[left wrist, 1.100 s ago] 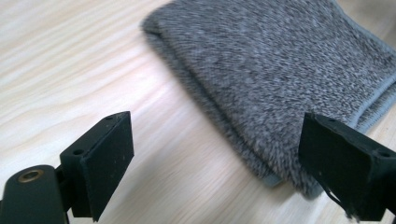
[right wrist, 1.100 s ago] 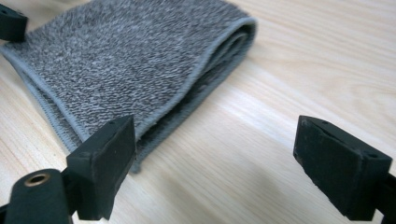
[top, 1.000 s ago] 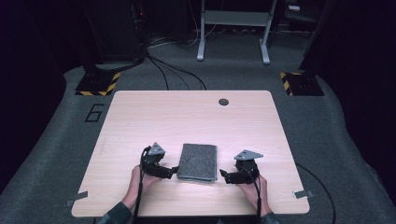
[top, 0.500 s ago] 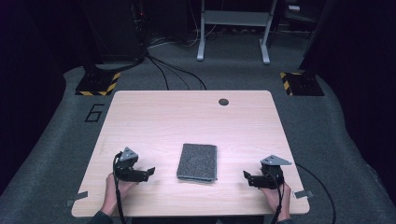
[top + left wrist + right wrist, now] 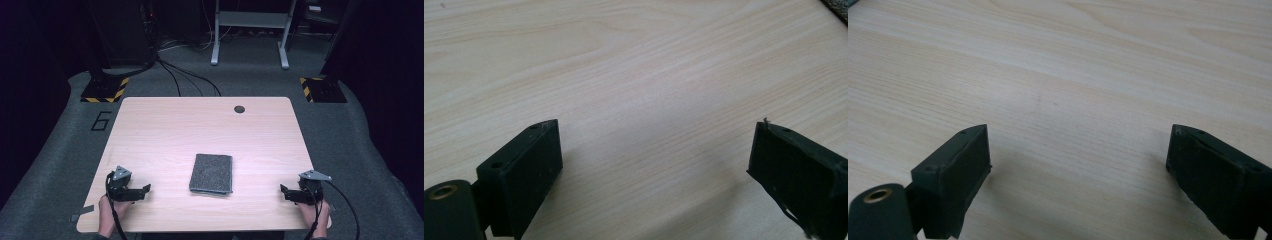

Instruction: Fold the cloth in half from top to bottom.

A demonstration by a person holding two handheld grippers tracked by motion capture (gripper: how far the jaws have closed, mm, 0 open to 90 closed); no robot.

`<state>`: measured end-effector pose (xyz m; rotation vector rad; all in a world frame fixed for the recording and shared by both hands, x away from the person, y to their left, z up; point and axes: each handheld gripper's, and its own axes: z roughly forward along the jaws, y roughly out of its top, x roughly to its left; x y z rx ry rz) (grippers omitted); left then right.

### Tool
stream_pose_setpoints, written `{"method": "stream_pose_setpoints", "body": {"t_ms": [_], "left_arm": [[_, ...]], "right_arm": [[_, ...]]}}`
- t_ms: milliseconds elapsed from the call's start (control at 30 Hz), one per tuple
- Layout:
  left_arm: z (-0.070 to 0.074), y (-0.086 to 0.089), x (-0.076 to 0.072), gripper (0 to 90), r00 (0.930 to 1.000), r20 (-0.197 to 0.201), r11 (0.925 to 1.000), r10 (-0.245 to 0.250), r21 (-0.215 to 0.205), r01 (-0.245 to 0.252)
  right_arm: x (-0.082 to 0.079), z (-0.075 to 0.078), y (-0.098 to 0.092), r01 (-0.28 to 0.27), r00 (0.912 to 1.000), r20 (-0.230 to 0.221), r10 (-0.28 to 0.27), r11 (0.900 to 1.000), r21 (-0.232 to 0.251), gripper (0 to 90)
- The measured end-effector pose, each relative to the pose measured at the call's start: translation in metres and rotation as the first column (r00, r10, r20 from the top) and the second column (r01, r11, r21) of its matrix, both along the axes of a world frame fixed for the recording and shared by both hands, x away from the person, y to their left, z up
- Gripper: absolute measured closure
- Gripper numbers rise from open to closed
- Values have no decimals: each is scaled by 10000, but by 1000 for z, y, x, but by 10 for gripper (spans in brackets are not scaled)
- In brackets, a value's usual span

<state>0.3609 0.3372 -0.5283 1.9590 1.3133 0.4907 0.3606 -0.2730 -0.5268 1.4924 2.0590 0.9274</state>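
Both grippers are sitting farther out than half a second ago, and well clear of where they were a second ago, when they were flanking the grey pad on both sides. The grey pad (image 5: 211, 173) is lying flat at the near-centre of the table (image 5: 200, 125), apparently in the same spot throughout. Left gripper (image 5: 142, 190) is now resting near the front-left corner, the person's left hand (image 5: 107, 210) gripping it from below; the right gripper (image 5: 285, 192) is near the front-right edge, the right hand (image 5: 314, 212) behind it. Both are pointing inward toward the pad, well apart from it. In the left gripper view the jaws are standing spread wide over bare wood, nothing between them, with a dark sliver, probably the pad's corner, showing at the top right edge. In the right gripper view the jaws are likewise spread wide over bare wood, holding nothing. Readable writing: a large "6" (image 5: 101, 120) marked on the floor left of the table; nothing legible on the pad or grippers. Counts: one pad, two grippers, one table, one dark round hole (image 5: 239, 109) near the table's far edge, two floor plates with yellow-black hazard stripes (image 5: 105, 90) and (image 5: 322, 90), one grey metal stand (image 5: 250, 30) behind, a bundle of black cables (image 5: 175, 70) running across the floor.
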Motion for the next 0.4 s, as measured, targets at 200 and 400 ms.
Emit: {"method": "stream_pose_setpoints", "body": {"t_ms": [200,400], "left_arm": [[-2,1,-2,66,9997,179,9989,138,452,-146],[-3,-3,-1,62,9995,277,9968,117,781,-138]], "right_arm": [[2,-2,-2,-174,9997,147,180,9991,-397,56],[4,-3,-2,-253,9996,113,258,9988,-427,38]]}}
